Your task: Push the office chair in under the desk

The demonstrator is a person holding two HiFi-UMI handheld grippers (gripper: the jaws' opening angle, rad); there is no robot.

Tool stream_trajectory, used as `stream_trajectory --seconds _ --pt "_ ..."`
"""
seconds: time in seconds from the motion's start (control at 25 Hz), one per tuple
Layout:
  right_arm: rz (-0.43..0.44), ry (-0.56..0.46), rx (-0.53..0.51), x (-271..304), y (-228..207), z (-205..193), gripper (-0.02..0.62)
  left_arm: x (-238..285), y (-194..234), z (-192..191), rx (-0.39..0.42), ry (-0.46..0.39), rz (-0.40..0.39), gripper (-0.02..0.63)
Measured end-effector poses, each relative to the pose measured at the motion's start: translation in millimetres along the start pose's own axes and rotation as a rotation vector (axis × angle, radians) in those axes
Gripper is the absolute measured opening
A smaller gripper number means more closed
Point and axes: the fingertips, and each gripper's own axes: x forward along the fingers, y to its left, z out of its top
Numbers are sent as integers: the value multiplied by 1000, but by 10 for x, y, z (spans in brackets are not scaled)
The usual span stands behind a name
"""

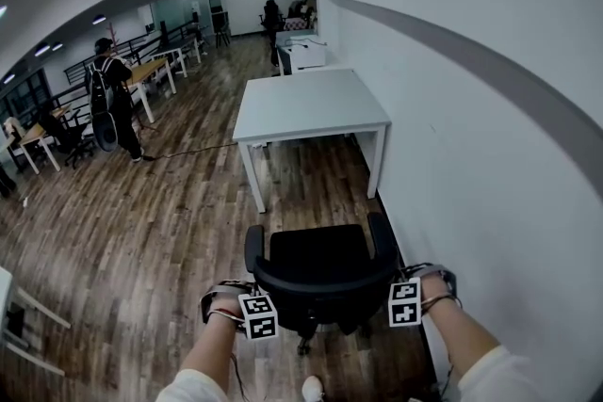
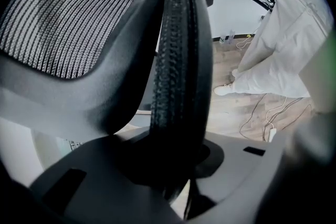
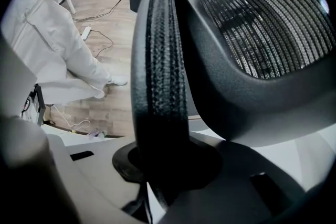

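— Brown wood floor (image 1: 141, 231) lies left of the left gripper (image 1: 247, 298). Anything standing on it?
— Far ahead on that side: a person with a backpack (image 1: 111, 99), beside a row of tables (image 1: 155, 71).
— Left gripper, jaw state?
— Pinching. Jaws are clamped on the left edge of the office chair's (image 1: 320, 264) back rim (image 2: 176, 60). In the left gripper view the black textured rim runs upright between the two grey jaws and fills the gap. Mesh back (image 2: 68, 13) sits left of the rim; a person's pale trousers (image 2: 278, 50) and loose floor cables (image 2: 262, 118) show right of it.
— Chair location?
— Between the two grippers, backrest nearest them, seat ahead. White desk (image 1: 306, 104) stands beyond the chair, well ahead of both grippers. Bare floor shows between chair and desk: seat not under the desk.
— Right gripper (image 1: 407, 289)?
— Mirror of the left. Jaws are closed on the rim's right edge; in the right gripper view the rim stands upright between them, mesh to its right, trousers to its left.
— Right of that?
— White wall (image 1: 471, 127) with a grey stripe, just beside the right gripper and the chair's right armrest (image 1: 382, 235). Desk's right side runs close along the same wall, ahead of the gripper.
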Motion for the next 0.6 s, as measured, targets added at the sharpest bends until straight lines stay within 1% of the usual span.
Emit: stream_trajectory --seconds 0.28,0.6 --pt "4 4 9 146 -347 -36 98 167 390 43 10 -8 0 86" --pt "14 5 29 331 -605 -33 98 349 721 35 33 -13 -5 86"
